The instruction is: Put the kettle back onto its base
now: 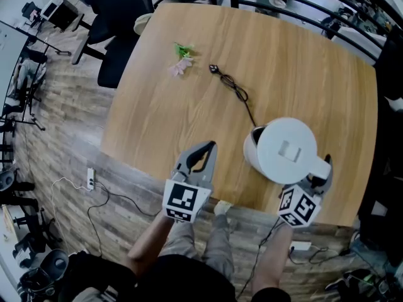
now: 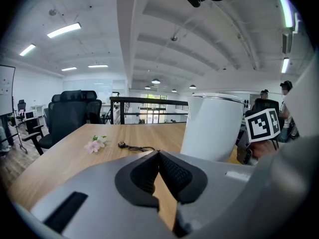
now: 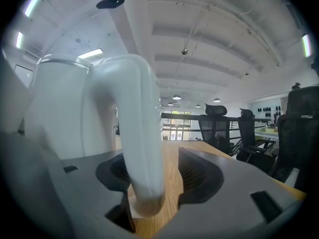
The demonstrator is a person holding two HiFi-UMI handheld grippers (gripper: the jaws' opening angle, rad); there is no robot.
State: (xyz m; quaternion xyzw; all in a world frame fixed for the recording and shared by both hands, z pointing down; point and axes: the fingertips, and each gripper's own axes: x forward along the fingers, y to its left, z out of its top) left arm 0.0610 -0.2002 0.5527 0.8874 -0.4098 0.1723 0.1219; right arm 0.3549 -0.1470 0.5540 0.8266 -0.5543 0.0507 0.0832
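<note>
The white kettle stands upright on the wooden table near its front right edge. Its black cord runs from under the kettle to a loose plug; the base itself is hidden. My right gripper is at the kettle's handle. The handle sits between the jaws of the right gripper, close against the left pad, with a clear gap to the right pad, so it is open. My left gripper rests shut and empty left of the kettle, its pads meeting.
A small pink flower with green leaves lies at the far side of the table. A black office chair stands beyond the table's left corner, and a black railing runs behind. A power strip lies on the floor.
</note>
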